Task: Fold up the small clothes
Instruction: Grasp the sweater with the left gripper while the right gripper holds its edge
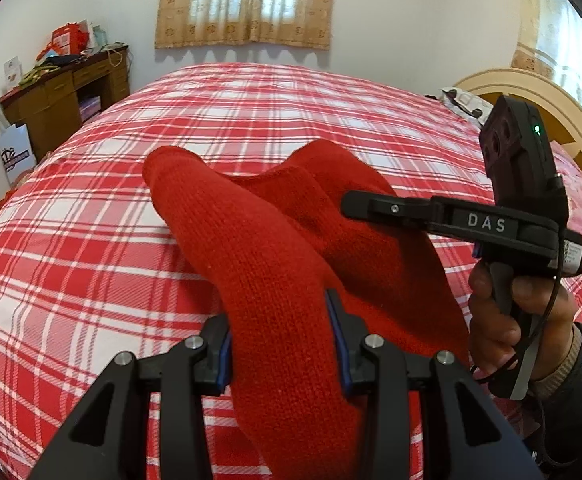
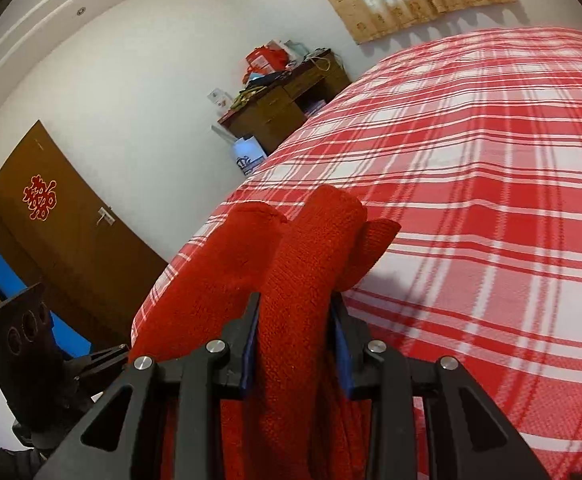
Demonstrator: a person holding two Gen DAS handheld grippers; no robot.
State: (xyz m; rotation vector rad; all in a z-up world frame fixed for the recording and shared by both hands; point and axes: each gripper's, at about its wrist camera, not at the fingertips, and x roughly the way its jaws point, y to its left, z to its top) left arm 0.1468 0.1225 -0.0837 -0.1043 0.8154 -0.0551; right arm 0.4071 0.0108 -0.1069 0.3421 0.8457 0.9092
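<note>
Red knit garment (image 1: 275, 280) between both grippers

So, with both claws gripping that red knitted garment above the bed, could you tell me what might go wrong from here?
1. The red knitted garment is bunched thickly in the left claw, so any fold may come out uneven.
2. The right claw pinches a rolled wad; layers could slip free.
3. Loose ends hang over the red-and-white plaid bedcover and may land crumpled.

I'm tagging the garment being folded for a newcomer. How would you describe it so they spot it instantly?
Find the bed with the red-and-white checked cover. Above it, both tongs grip a knitted garment. It alone is solid red, with no white lines.
</note>
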